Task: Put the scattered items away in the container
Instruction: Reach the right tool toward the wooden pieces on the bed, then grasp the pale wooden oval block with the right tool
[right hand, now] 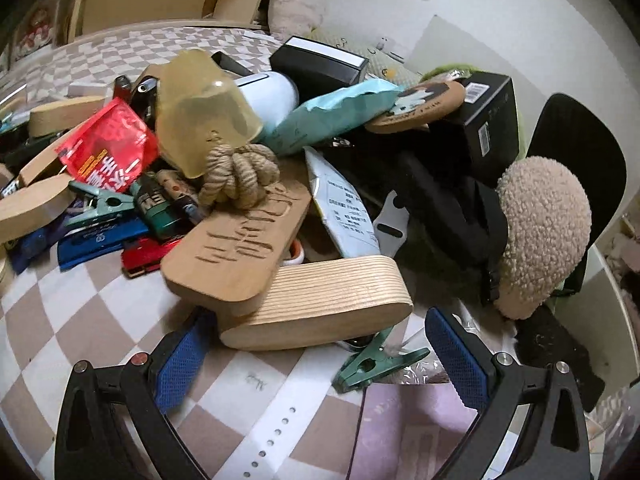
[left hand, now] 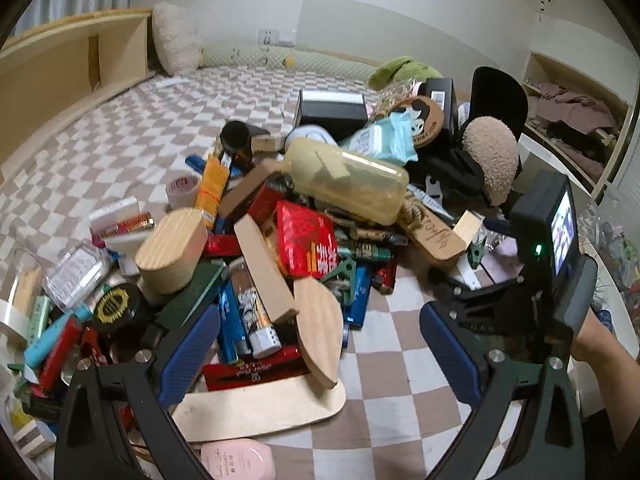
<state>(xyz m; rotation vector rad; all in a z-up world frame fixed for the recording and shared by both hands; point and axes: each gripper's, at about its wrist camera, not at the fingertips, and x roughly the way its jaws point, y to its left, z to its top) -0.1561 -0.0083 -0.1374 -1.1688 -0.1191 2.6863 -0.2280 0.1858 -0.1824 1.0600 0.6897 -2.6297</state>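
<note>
Hovering over a bed covered in a beige-and-white checkered sheet [left hand: 392, 360], both grippers stand with jaws spread wide and nothing between them; left gripper [left hand: 320, 354] sits at the near edge of a heap of scattered items; its left blue pad overlaps a dark green flat box [left hand: 192, 296], whether touching I cannot tell; a thin leaf-shaped plywood piece [left hand: 322, 332] lies tilted between the pads, resting on a larger flat plywood board [left hand: 260, 410]; further in the heap, a red foil packet with printed characters [left hand: 308, 240], a translucent yellow oblong plastic case [left hand: 348, 178] above it, a rounded light wooden block [left hand: 172, 250] to the left; the person's forearm [left hand: 600, 352] shows at the right, behind the other gripper's body. Right gripper [right hand: 320, 354] hovers just near a thick rounded striped-grain wooden block [right hand: 320, 300]; an engraved flat wooden tag with a jute rope knot [right hand: 236, 240] leans on that block; a green plastic clip [right hand: 376, 364] lies between the pads on the sheet; a white perforated strap [right hand: 276, 428] runs below; a fuzzy beige plush shape [right hand: 544, 236] sits at right; a black box with white edge [right hand: 316, 64] lies at the far side, open or closed cannot be told; which item is the container cannot be told.
</note>
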